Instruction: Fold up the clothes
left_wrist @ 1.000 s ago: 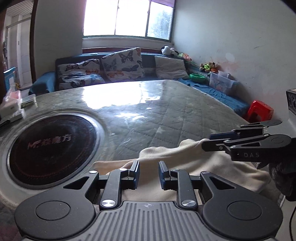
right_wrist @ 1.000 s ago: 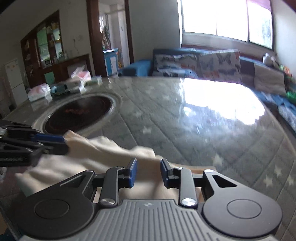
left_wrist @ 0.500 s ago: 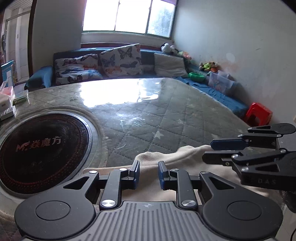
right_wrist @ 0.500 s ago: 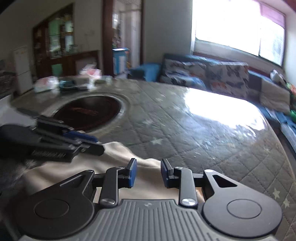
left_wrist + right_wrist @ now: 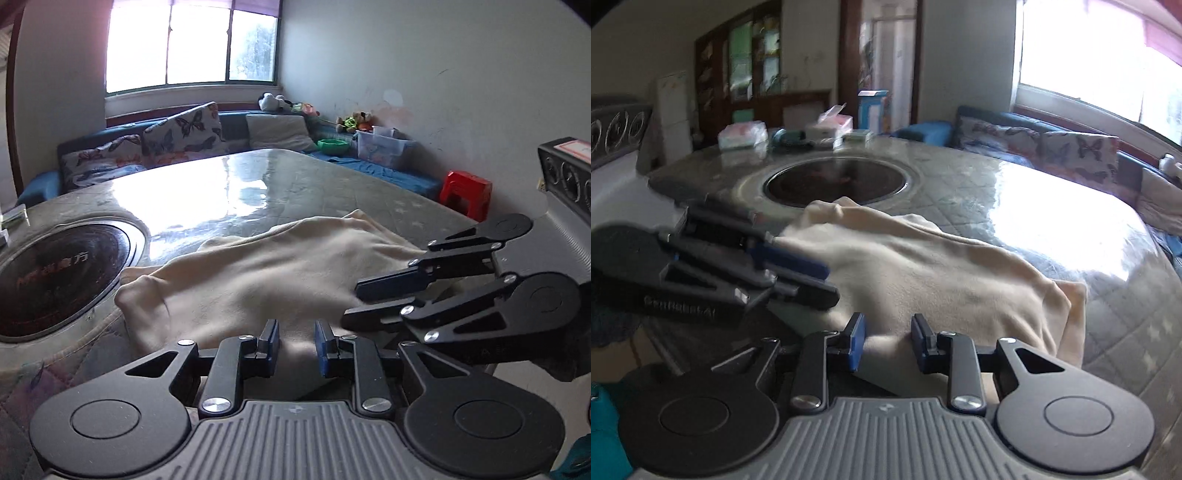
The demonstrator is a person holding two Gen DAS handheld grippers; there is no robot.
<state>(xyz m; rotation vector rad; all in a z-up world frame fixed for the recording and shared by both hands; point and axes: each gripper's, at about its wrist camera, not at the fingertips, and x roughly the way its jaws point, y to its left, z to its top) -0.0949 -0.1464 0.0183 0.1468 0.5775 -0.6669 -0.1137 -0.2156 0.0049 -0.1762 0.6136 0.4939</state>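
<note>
Garment: a cream fleece garment (image 5: 280,273) lies spread and rumpled on the near part of the desk (image 5: 229,192), its near hem at the desk's edge
Left tongs (image 5: 295,341): clenched on the garment's near hem, cloth bunched between the blue pads (image 5: 271,338)
Right tongs (image 5: 884,338): likewise grasping the near hem, a fold of cream cloth pinched between its pads (image 5: 857,341)
Spacing: the two tongs sit close beside each other along the same edge; each shows in the other's view, blurred in the right wrist view
Desk: a rounded top under a glossy clear cover over quilted star-print cloth, window glare on it
Hotplate: a round black induction hotplate (image 5: 55,273) set into the desk, just beside the garment's far left corner
</note>
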